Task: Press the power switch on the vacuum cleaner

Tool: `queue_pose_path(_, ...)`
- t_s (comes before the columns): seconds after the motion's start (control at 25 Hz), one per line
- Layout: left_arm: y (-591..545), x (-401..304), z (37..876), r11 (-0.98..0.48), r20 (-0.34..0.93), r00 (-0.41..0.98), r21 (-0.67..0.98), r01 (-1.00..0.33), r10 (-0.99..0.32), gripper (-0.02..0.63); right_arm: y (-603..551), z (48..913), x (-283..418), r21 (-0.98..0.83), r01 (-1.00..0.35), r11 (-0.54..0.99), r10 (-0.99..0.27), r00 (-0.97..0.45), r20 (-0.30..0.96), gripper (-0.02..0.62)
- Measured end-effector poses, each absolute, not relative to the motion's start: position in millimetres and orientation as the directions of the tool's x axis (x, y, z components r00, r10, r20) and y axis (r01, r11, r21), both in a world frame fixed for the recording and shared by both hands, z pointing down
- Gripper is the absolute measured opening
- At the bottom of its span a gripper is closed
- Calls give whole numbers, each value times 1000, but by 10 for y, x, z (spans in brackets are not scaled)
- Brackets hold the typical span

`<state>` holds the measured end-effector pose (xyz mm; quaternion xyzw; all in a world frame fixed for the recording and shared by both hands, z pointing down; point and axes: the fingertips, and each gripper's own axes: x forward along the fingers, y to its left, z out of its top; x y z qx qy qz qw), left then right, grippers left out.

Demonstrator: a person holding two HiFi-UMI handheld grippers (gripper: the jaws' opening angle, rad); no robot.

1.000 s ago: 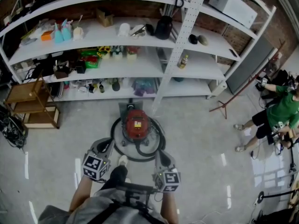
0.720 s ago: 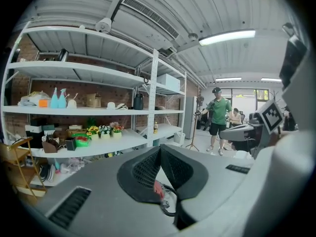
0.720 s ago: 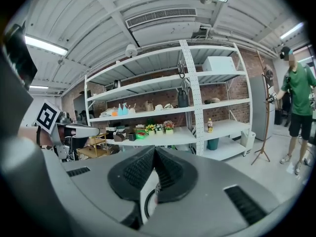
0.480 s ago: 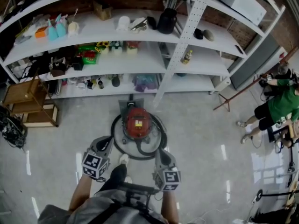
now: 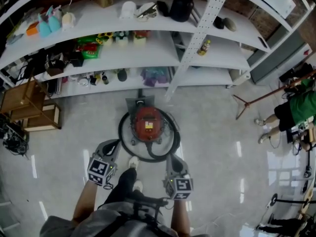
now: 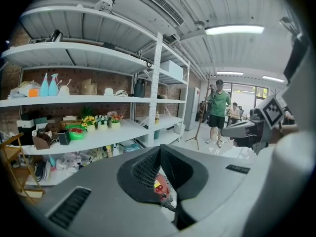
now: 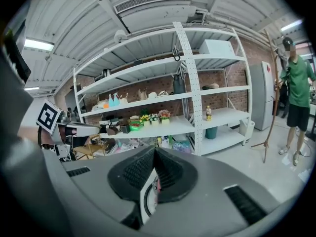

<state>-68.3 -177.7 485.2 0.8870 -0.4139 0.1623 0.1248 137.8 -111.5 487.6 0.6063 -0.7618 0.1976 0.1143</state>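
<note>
red vacuum (image 5: 147,124) | left hand-held gripper (image 5: 113,143), right hand-held gripper (image 5: 171,158): closed, aimed forward

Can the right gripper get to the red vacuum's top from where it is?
Probably yes. The right gripper, jaws shut, sits short of the vacuum cleaner, with only the black hose looped round it lying between. Nothing covers the red top.
</note>
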Motion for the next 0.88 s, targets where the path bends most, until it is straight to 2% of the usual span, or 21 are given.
queue_pose_path(0.88,-2606,-557,5936,-629,498,627,193,-753,-599,8,-2168,6021,1335,-215,-965,149,-792,-247,558,12)
